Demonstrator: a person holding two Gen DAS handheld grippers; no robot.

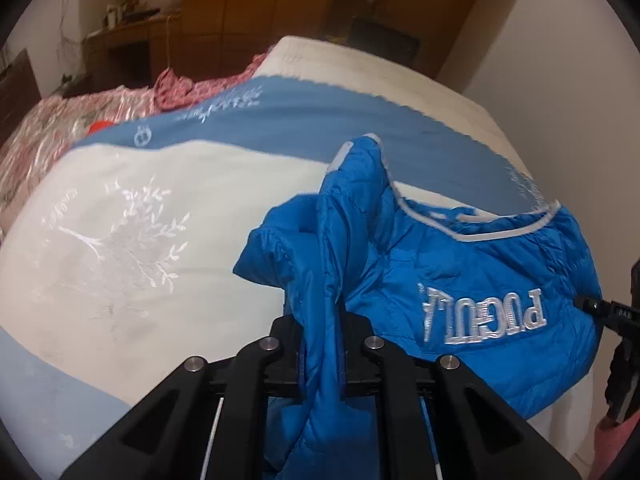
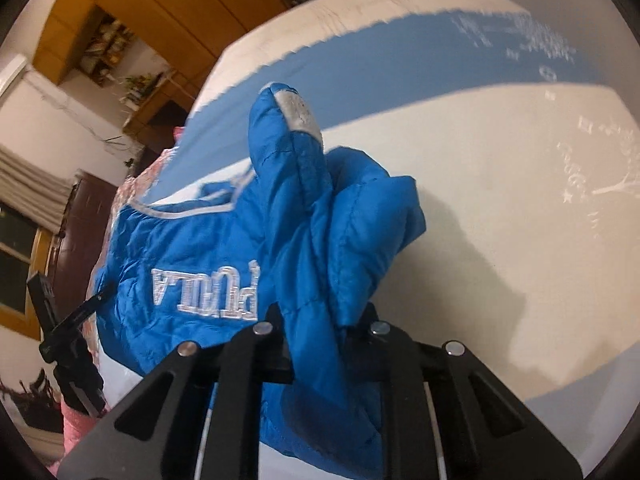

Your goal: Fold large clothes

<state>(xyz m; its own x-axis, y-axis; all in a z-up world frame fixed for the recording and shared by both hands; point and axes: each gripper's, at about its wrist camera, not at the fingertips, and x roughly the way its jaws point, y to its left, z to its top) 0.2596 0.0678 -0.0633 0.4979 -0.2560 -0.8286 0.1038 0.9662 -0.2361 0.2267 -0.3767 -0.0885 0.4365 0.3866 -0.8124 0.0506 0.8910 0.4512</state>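
Observation:
A bright blue padded jacket (image 1: 460,280) with white embroidered lettering and grey trim hangs bunched between the two grippers above the bed. My left gripper (image 1: 320,320) is shut on a fold of the jacket near one shoulder. The same blue jacket (image 2: 192,240) fills the right wrist view, where my right gripper (image 2: 320,320) is shut on another fold of it. A sleeve end with a grey cuff (image 2: 298,114) sticks up. The other gripper (image 1: 616,320) shows at the right edge of the left wrist view, and the other gripper (image 2: 68,332) at the left edge of the right wrist view.
The bed carries a white and light blue cover (image 1: 140,220) with a leaf pattern. A pink floral quilt (image 1: 60,120) lies at its far left. Wooden cabinets (image 1: 260,0) and a wall stand behind the bed. A window with curtains (image 2: 24,208) is at the left.

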